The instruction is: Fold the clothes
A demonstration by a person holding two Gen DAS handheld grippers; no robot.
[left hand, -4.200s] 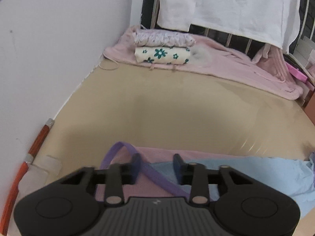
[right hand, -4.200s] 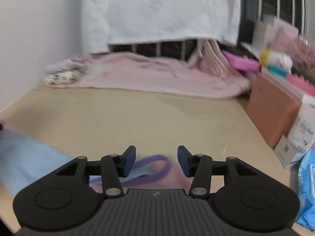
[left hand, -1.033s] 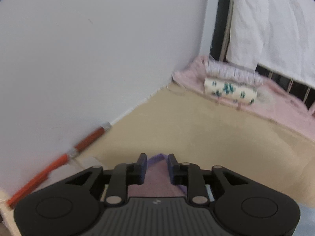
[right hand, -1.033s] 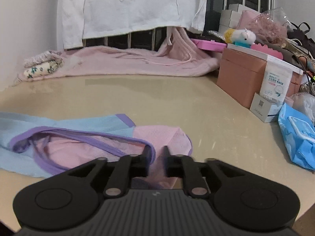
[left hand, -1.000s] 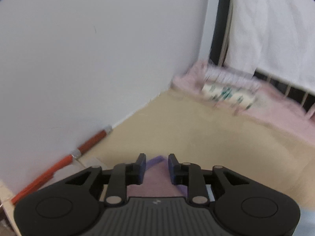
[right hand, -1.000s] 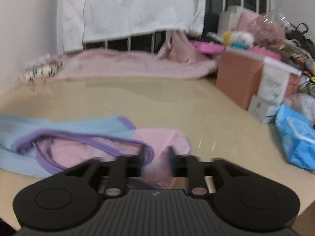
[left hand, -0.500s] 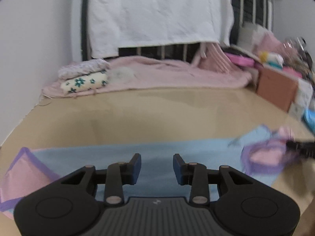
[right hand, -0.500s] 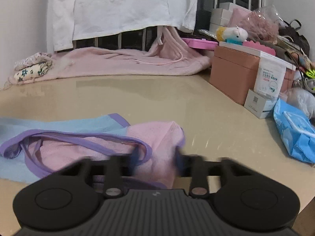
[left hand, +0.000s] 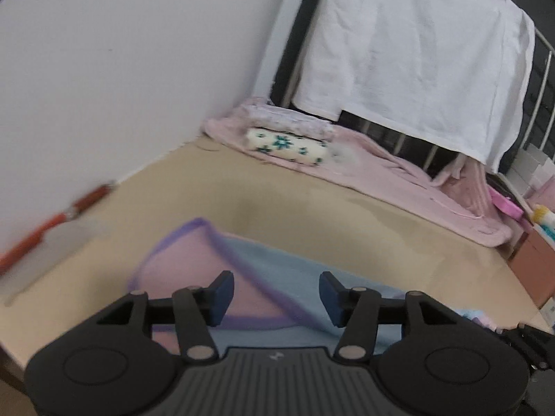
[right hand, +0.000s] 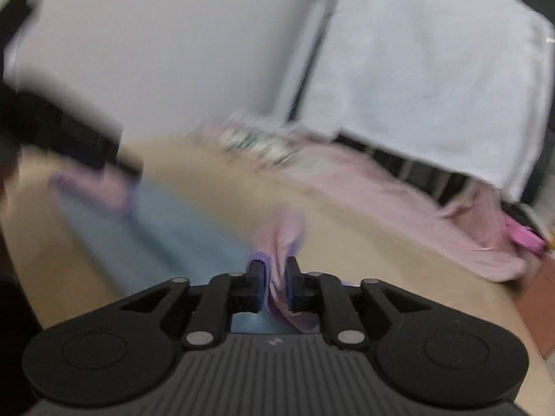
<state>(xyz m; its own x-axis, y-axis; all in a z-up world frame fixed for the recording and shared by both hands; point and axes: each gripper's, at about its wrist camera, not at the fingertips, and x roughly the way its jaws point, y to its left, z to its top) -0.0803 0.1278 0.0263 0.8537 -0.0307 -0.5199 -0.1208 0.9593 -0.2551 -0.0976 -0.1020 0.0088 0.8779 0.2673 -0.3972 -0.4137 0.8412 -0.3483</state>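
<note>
1. Worktop [left hand: 312, 215]: beige, glossy; meets a white wall [left hand: 104, 69] on its left edge
2. White sheet [left hand: 416, 62]: hangs over a railing behind the far edge of the worktop
3. Pink blanket [left hand: 399, 173]: spread along the far edge of the worktop, under the sheet
4. Garment [left hand: 270, 277]: light blue with pink panels and purple trim, lying on the near part of the worktop; its pink corner points toward the wall. In the right wrist view the garment [right hand: 166, 218] is motion-blurred, one pink end raised off the surface
5. Left hand-held gripper [left hand: 275, 293]: jaws wide apart, gripping nothing, poised above the garment's pink-to-blue seam
6. Right hand-held gripper [right hand: 275, 282]: jaws closed on a bunched pink fold of the garment, fabric pinched between the pads
7. Two folded cloths [left hand: 288, 138]: one lilac-patterned on top of one cream with teal flowers, stacked on the blanket's wall end
8. Orange-red rod [left hand: 52, 222]: lying along the wall base, blurred
</note>
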